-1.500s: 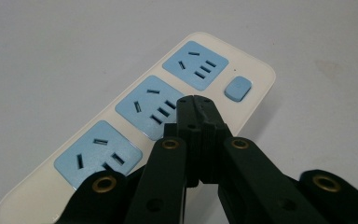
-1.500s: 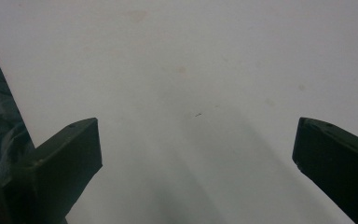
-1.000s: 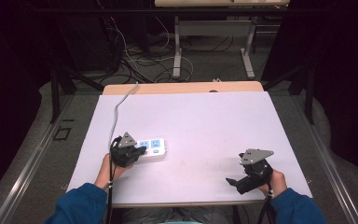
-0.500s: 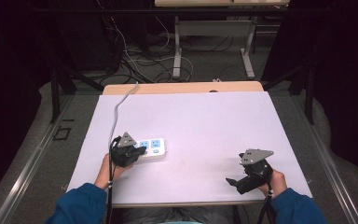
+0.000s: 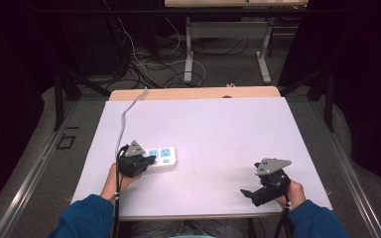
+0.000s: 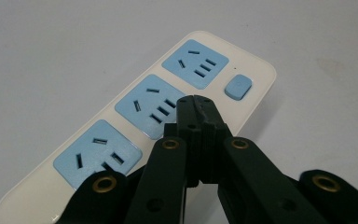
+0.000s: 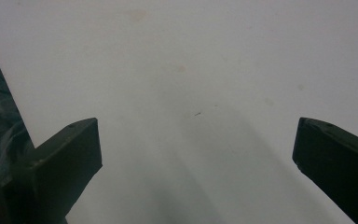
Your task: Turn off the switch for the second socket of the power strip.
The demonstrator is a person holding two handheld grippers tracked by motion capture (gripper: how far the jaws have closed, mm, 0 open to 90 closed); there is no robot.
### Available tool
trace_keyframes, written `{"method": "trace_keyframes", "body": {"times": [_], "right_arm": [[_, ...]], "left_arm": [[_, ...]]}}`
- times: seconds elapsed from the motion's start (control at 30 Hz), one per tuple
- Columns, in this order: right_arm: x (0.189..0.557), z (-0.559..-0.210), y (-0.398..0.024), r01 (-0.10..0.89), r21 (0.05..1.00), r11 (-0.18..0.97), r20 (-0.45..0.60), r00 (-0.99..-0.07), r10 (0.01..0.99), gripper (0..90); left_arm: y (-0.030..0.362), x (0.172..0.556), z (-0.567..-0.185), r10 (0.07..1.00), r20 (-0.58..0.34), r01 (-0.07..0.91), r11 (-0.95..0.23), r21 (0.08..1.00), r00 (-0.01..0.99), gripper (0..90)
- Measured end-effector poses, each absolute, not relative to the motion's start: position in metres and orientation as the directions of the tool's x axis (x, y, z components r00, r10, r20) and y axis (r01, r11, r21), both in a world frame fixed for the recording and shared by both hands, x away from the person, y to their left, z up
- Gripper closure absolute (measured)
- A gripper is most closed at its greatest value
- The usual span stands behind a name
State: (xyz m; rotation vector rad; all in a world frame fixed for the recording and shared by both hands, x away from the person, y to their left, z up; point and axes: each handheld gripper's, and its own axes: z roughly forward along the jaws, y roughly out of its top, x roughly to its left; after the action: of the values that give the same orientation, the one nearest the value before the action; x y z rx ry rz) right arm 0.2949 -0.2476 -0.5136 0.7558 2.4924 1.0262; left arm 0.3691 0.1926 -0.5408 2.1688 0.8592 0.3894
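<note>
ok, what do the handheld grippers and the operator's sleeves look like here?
Both grippers, left and right, are black with two jaws, a grey three-cornered plate on top and a dark cable trailing back. The left gripper view shows brass-coloured rivets on its linkage. The person wears blue sleeves.

White three-socket power strip [image 5: 159,157] lies on the white-covered table [image 5: 218,129], left half, near front edge. Its grey cable [image 5: 127,115] runs back off the far-left edge. Left gripper [image 5: 146,159] over the strip's left end; right gripper [image 5: 245,191] at front right, well apart.
</note>
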Motion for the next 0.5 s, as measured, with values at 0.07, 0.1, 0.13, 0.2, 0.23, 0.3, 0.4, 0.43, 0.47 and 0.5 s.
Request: {"method": "trace_keyframes", "body": {"times": [0.07,0.1,0.13,0.2,0.23,0.3,0.4,0.43,0.47,0.5], "right_arm": [[0.2946,-0.5134,-0.2476,0.344,0.725,0.597,-0.107,-0.800,0.591,0.9],[0.2947,-0.5134,-0.2476,0.342,0.726,0.597,-0.108,-0.800,0.590,0.9],[0.2947,-0.5134,-0.2476,0.342,0.726,0.597,-0.108,-0.800,0.590,0.9],[0.2947,-0.5133,-0.2476,0.342,0.725,0.597,-0.109,-0.800,0.590,0.8],[0.2947,-0.5133,-0.2476,0.342,0.726,0.597,-0.109,-0.800,0.590,0.9],[0.2947,-0.5134,-0.2477,0.343,0.725,0.597,-0.108,-0.800,0.590,0.8],[0.2946,-0.5134,-0.2477,0.342,0.726,0.597,-0.109,-0.799,0.591,0.8],[0.2946,-0.5134,-0.2477,0.343,0.726,0.597,-0.108,-0.800,0.591,0.9],[0.2946,-0.5134,-0.2477,0.342,0.725,0.597,-0.108,-0.800,0.590,0.8],[0.2946,-0.5134,-0.2477,0.342,0.725,0.597,-0.108,-0.800,0.590,0.9]], "left_arm": [[0.1923,0.3691,-0.5409,0.688,0.010,0.452,-0.488,0.747,0.726,90.0],[0.1922,0.3687,-0.5408,0.688,0.008,0.455,-0.489,0.744,0.726,90.0],[0.1922,0.3688,-0.5407,0.687,0.009,0.454,-0.489,0.745,0.727,90.0],[0.1919,0.3686,-0.5403,0.687,0.013,0.453,-0.494,0.742,0.727,90.0],[0.1918,0.3686,-0.5403,0.686,0.015,0.452,-0.496,0.742,0.727,90.0],[0.1921,0.3688,-0.5402,0.685,0.013,0.452,-0.495,0.742,0.728,90.0],[0.1916,0.3687,-0.5400,0.684,0.017,0.450,-0.499,0.740,0.730,90.0],[0.1914,0.3687,-0.5402,0.686,0.014,0.451,-0.494,0.743,0.728,90.0],[0.1916,0.3688,-0.5400,0.683,0.019,0.449,-0.500,0.741,0.730,90.0],[0.1915,0.3689,-0.5400,0.684,0.022,0.446,-0.499,0.743,0.729,90.0]]}}
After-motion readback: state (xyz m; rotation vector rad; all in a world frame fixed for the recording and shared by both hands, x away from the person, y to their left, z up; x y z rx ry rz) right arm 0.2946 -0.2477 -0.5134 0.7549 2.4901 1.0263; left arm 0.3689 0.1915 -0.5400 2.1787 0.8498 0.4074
